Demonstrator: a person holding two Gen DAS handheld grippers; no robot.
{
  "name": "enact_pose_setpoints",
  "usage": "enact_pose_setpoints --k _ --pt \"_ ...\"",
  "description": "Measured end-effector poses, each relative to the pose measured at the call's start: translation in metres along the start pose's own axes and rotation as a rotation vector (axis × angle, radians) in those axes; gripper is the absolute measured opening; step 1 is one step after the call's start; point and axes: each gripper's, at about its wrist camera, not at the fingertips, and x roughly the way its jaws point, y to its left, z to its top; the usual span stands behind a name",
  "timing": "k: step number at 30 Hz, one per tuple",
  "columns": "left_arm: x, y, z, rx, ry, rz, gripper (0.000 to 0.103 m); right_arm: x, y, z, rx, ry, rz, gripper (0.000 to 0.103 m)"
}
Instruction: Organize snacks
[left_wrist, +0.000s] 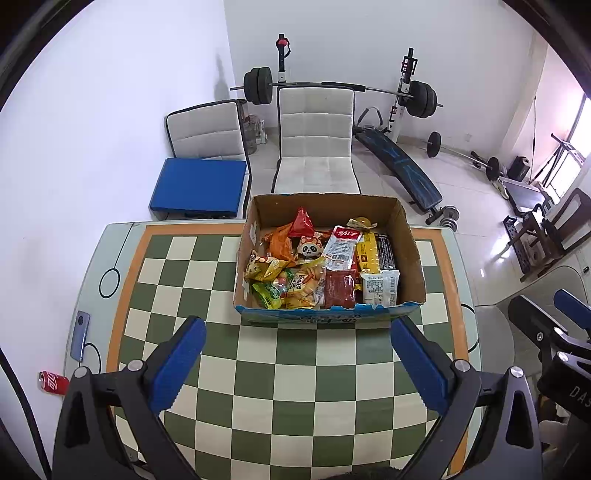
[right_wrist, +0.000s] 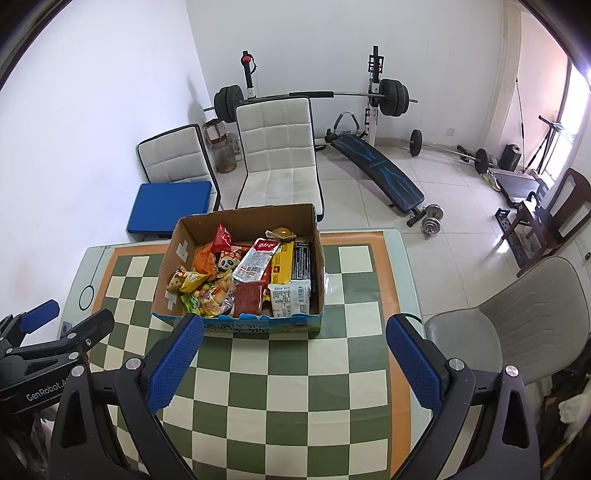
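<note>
While both grippers hover apart, a snack-filled cardboard box (left_wrist: 328, 258) sits on the desk (left_wrist: 295, 369).
Left gripper (left_wrist: 297, 332) and right gripper (right_wrist: 295, 330) gape empty, the box at twelve o'clock.

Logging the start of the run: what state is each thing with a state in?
Left gripper: open, empty, above table.
Right gripper: open, empty, above table.
Cardboard box: open-topped, full of snack packets.
Soda can: lying on its side.
Phone: flat on table edge.

Green/cream checked table (left_wrist: 295, 369); blue cushion (left_wrist: 199, 184).
</note>
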Motion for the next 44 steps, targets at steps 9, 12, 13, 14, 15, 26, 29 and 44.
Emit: enact_pose_setpoints --k 9,12,13,14,15,26,29,44 --pt "0.000 -0.001 0.000 -0.001 0.001 0.000 0.103 -0.003 0.000 0.001 0.001 -0.003 0.000 0.101" --pt "0.000 -0.001 0.000 0.000 0.000 0.001 0.103 -0.004 0.000 0.001 0.002 -0.003 -0.001 0.101" --pt "0.000 -0.001 0.000 0.000 0.001 0.002 0.103 -0.003 0.001 0.002 0.003 -0.003 -0.002 0.101" --pt "0.000 -0.001 0.000 -0.001 0.001 -0.001 0.103 -0.004 0.000 0.001 0.004 -0.003 -0.002 0.101" --pt "0.000 -0.001 0.000 -0.001 0.000 0.000 0.103 -0.004 0.000 0.000 0.005 -0.004 -0.002 0.101" --pt "-0.001 -0.004 0.000 0.002 -0.002 -0.004 0.103 -0.006 0.000 0.002 0.004 -0.003 -0.005 0.101" --pt "-0.003 -0.009 0.000 0.009 -0.005 -0.010 0.103 -0.008 -0.001 0.002 0.012 -0.003 -0.006 0.101" --pt "-0.005 -0.010 0.003 0.014 -0.005 -0.005 0.103 -0.009 -0.003 0.002 0.025 -0.001 -0.012 0.101"
